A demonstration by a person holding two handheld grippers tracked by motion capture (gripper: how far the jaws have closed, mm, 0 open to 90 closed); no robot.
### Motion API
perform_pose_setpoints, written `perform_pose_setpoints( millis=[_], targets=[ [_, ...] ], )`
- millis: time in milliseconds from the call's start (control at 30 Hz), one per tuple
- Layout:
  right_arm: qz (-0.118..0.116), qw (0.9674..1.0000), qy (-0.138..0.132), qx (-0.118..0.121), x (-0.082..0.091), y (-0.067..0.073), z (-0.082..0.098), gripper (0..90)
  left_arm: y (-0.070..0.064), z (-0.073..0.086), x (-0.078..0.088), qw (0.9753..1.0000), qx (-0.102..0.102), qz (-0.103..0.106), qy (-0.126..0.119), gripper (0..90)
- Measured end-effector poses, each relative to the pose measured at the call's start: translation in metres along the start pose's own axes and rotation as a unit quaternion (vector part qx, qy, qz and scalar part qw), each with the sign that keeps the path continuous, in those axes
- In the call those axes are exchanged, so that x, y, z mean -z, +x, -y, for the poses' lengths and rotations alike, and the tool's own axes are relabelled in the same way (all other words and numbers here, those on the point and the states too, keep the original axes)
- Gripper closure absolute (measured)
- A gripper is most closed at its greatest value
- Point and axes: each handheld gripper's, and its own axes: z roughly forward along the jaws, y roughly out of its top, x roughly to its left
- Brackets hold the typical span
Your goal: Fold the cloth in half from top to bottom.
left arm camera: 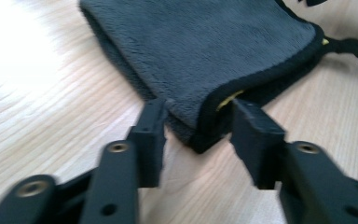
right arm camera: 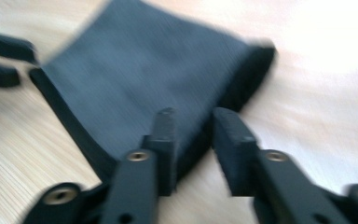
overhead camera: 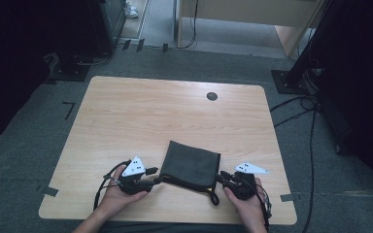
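The high view is dim, its corners falling to near black, with the tabletop (overhead camera: pixel 175 121) evenly lit. In both gripper views glare whitens the wood in one upper corner. The right gripper view is smeared, probably by motion; the dark cloth (right arm camera: pixel 144 74) there loses its texture.

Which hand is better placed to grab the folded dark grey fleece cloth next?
Probably left: the left gripper has the folded dark grey fleece cloth corner between its open jaws. The right gripper sits at the edge.
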Motion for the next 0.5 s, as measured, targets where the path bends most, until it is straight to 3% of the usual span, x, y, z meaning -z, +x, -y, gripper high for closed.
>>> perform_pose_setpoints(
  millis=[167,300,400,500],
  targets=[
    [-0.01,0.9995,-0.002,0.031,-0.019,0.024,-0.018,48.0,0.005,-0.003,0.005,0.999,0.042,-0.013,-0.004,36.6],
    [0.028,0.9983,0.008,0.051,-0.043,0.044,-0.025,38.5,0.009,-0.005,0.01,0.9981,0.055,-0.025,-0.008,31.6],
    [0.073,0.9938,0.033,0.077,-0.062,0.053,-0.022,37.0,0.012,-0.004,0.015,0.9973,0.062,-0.037,-0.01,28.2],
    [0.093,0.9897,0.043,0.1,-0.073,0.056,-0.017,34.9,0.014,-0.003,0.021,0.9967,0.065,-0.047,-0.007,25.9]
  ],
)
